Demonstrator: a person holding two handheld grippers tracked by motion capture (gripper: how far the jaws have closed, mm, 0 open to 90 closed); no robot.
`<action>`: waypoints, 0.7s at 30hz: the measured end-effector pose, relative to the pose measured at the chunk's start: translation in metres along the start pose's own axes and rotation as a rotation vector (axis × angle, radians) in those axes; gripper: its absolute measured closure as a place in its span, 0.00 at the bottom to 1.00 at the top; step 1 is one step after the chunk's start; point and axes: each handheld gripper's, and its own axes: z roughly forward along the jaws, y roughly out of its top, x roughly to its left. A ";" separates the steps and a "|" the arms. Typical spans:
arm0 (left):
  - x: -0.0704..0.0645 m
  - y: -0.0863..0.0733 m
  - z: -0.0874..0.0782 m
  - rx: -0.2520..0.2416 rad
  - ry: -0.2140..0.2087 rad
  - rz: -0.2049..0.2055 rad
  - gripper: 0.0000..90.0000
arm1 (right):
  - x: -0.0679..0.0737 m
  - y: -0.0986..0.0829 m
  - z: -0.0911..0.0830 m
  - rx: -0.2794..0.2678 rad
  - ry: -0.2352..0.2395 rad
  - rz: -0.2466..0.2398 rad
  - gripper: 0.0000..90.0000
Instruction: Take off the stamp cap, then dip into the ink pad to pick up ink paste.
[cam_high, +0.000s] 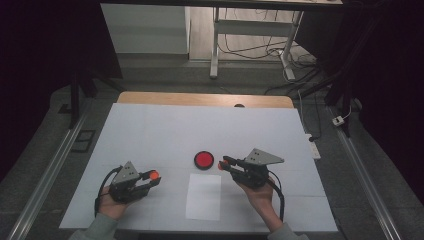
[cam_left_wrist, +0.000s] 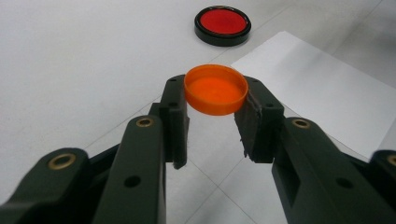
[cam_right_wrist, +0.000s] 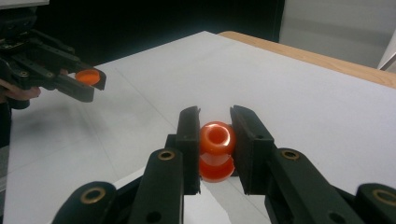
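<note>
So the left gripper (cam_left_wrist: 212, 116) is pinching a shallow round orange plastic cap (cam_left_wrist: 215, 88) between its two pads, open side up, held level and off the white desk (cam_high: 150, 135) over the near-left part. The right gripper (cam_right_wrist: 215, 140) is clamped on a small glossy orange plastic piece with a hole in its end (cam_right_wrist: 216, 151); can't really tell what it is beyond that, looks like a little bottle or spool shape. It sits toward the near-right of the desk, tips pointing left.

Just beside the right gripper's tips, near the middle of the desk, there's a round red disc with a black rim (cam_high: 204, 160) lying flat. A white sheet of paper (cam_high: 204, 196) lies between the two grippers, close to the near edge.
</note>
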 end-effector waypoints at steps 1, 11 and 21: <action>0.000 0.000 0.000 -0.002 0.001 -0.001 0.72 | 0.000 0.001 0.002 0.000 -0.001 0.001 0.81; 0.001 -0.001 0.000 0.003 -0.001 -0.002 0.72 | -0.006 0.003 0.019 0.022 -0.010 0.010 0.81; 0.002 -0.001 -0.001 0.001 -0.001 -0.005 0.72 | -0.010 0.006 0.029 0.026 -0.004 0.010 0.81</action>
